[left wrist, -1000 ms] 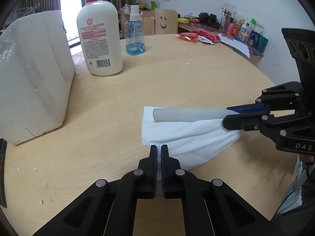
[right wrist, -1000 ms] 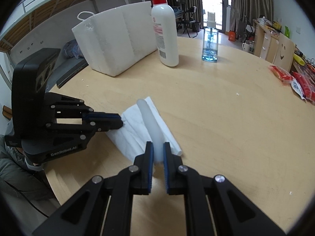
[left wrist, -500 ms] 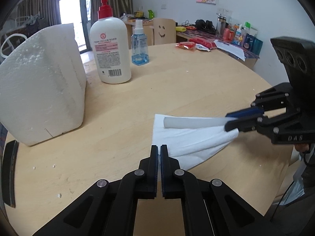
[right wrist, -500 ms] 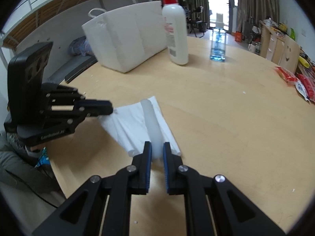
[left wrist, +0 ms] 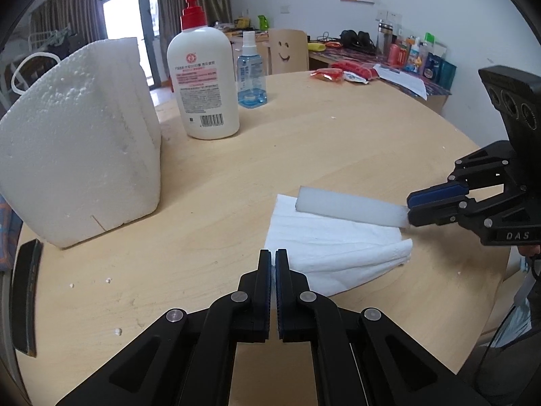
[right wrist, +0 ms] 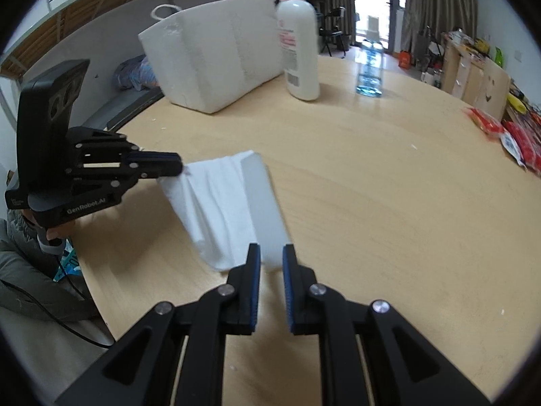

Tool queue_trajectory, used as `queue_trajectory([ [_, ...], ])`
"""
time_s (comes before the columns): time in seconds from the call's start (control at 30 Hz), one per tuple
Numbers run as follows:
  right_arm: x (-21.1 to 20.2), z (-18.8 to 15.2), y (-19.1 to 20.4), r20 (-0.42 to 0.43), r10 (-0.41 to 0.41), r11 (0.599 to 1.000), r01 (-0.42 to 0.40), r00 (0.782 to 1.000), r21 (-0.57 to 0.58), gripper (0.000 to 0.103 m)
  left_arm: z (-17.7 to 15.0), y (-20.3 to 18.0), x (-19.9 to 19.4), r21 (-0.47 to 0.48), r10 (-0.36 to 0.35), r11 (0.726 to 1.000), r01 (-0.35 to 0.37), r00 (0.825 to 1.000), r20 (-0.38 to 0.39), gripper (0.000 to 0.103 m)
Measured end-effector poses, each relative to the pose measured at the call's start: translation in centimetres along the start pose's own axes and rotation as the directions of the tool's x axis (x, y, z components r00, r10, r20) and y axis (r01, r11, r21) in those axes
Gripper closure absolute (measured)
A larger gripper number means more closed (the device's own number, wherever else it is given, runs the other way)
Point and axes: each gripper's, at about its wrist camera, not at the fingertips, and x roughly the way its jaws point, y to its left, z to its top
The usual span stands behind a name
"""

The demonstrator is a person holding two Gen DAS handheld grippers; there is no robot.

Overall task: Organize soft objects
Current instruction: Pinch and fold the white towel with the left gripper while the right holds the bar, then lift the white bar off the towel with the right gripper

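Observation:
A white paper towel (left wrist: pixel 333 250) lies near the front edge of the round wooden table (left wrist: pixel 304 142). My left gripper (left wrist: pixel 273 258) is shut on its near corner; in the right wrist view (right wrist: pixel 179 168) the corner is pinched and lifted. A white foam strip (left wrist: pixel 350 205) sits over the towel's far edge. My right gripper (right wrist: pixel 271 254) holds the strip's end (right wrist: pixel 263 209) between its jaws, which stand slightly apart around it. In the left wrist view the right gripper (left wrist: pixel 410 207) comes in from the right.
A large white styrofoam block (left wrist: pixel 81 142) stands at the left. A lotion pump bottle (left wrist: pixel 203 81) and a blue spray bottle (left wrist: pixel 252 74) stand behind it. Red snack packets (left wrist: pixel 341 72) lie at the far edge. The table edge is close on the right.
Both grippers have pulled back and risen. The foam strip has turned from narrow to its flat side. The right jaws have spread a little. The towel is stretched and lifted.

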Motion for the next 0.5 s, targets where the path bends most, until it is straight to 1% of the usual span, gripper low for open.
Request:
queue_trajectory([
  [0.1,0.3,0.4,1.0,0.0,0.005,0.999,-0.005,1.0,-0.038,0.087,0.0,-0.1,0.0,0.009,0.001,1.0,-0.001,1.0,0.002,0.101],
  [0.23,0.8,1.0,1.6,-0.004,-0.032,0.996,0.032,0.999,-0.081,0.087,-0.3,-0.1,-0.5,0.032,-0.005,0.999,0.005,1.0,0.015,0.1],
  [0.33,1.4,1.3,1.4,-0.019,-0.042,0.995,0.04,0.999,-0.089,0.085,-0.3,0.1,-0.9,0.028,-0.019,0.999,0.018,0.999,0.027,0.097],
  [0.37,1.5,1.3,1.4,-0.023,-0.049,0.995,0.047,0.999,-0.09,0.082,-0.2,0.1,-1.0,0.03,-0.026,0.999,0.025,0.999,0.029,0.093],
  [0.4,1.6,1.4,1.4,-0.025,-0.053,0.994,0.051,0.998,-0.092,0.077,-0.2,0.1,-1.1,0.032,-0.028,0.999,0.027,0.999,0.032,0.089],
  [0.43,1.7,1.4,1.4,-0.029,-0.057,0.994,0.054,0.998,-0.093,0.073,-0.2,0.1,-1.2,0.042,-0.024,0.999,0.022,0.999,0.034,0.079],
  [0.47,1.8,1.4,1.3,-0.026,-0.058,0.994,0.055,0.998,-0.093,0.064,-0.2,0.1,-1.3,0.051,-0.018,0.999,0.016,0.999,0.038,0.067],
  [0.5,1.7,1.4,1.4,-0.022,-0.057,0.994,0.054,0.998,-0.093,0.056,-0.3,0.1,-1.5,0.053,-0.013,0.999,0.011,0.999,0.048,0.061],
])
